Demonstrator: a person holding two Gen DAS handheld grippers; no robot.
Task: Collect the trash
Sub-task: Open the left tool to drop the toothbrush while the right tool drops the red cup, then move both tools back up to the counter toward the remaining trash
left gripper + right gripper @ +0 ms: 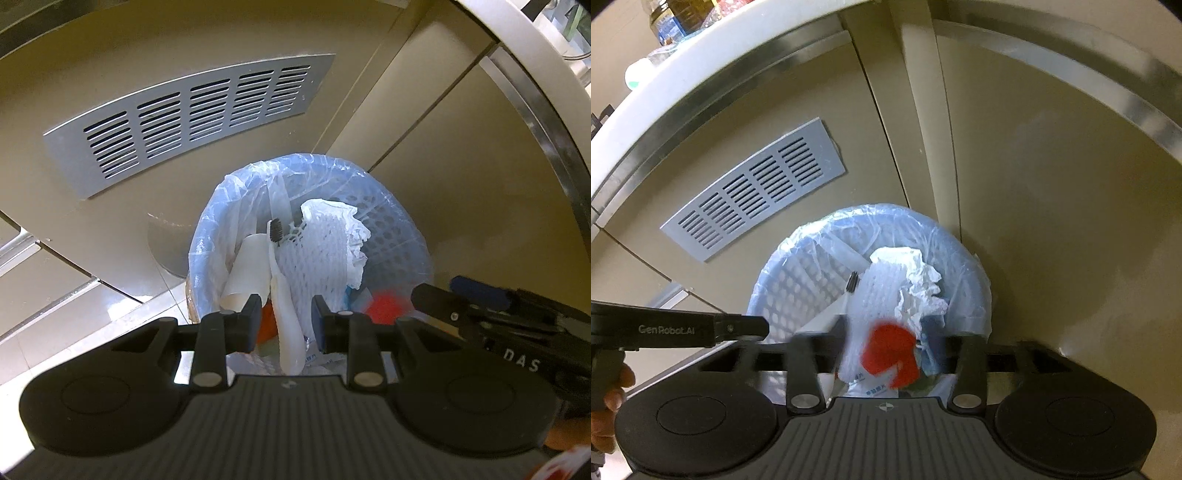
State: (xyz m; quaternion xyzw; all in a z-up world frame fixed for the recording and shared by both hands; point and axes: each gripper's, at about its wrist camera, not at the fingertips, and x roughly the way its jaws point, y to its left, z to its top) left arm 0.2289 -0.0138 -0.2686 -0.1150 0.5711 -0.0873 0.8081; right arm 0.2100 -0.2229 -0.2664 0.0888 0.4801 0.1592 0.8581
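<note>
Trash collection, late stage: both grippers over a nearly full bin.

The cabinet [424,206] with its vent [192,122] stands behind the bin [399,236], a perforated basket with a clear liner [236,192] folded over its rim. Trash already inside: foam net [317,258], crumpled tissue [354,236], paper cup [247,269], toothbrush [280,295], small wrappers below. The left gripper [284,317] hangs above the bin, jaws parted with nothing between the pads; the toothbrush seen in the gap lies in the bin beneath. The right gripper [890,339] is blurred; its jaws stand apart, and a red item [890,354] appears between them, whether held or dropping cannot be told. Judgement: most trash is deposited; the red item is the piece in hand, and no loose trash outside the bin is in view.
</note>
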